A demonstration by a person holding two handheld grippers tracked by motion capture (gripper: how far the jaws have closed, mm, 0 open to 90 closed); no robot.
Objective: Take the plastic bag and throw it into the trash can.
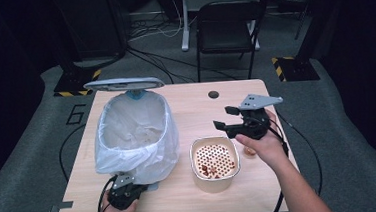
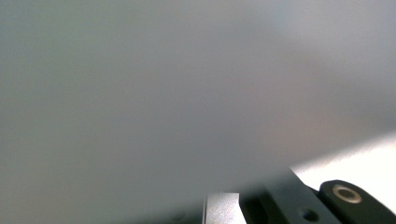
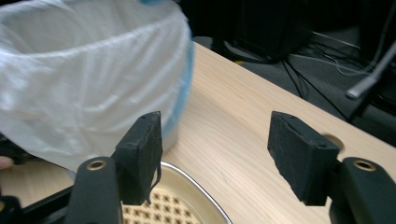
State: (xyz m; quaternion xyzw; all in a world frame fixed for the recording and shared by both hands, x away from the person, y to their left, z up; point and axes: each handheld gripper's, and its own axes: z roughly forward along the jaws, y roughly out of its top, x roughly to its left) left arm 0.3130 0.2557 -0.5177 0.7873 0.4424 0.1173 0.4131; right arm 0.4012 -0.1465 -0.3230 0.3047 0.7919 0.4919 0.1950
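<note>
A bin lined with a white plastic bag point(image 1: 135, 132) stands on the left half of the wooden table point(image 1: 201, 107), its grey lid point(image 1: 124, 84) raised at the back. My left gripper point(image 1: 124, 190) sits low against the front foot of the bin, shut; its jaws are hidden, and its own view is a grey blur at close range. To the right of the bin is a cream tub point(image 1: 194, 150) with a perforated insert and reddish scraps. My right gripper point(image 1: 225, 118) hovers just beyond the tub, open with nothing between its pads point(image 3: 140, 149), facing the bag point(image 3: 84, 79) and the tub's rim point(image 3: 196, 179).
A small brownish scrap point(image 1: 250, 152) lies on the table beside the right hand. A round cable hole point(image 1: 213, 94) is near the far edge. Behind the table stand a black chair point(image 1: 227, 20) and stand bases, with cables across the grey floor.
</note>
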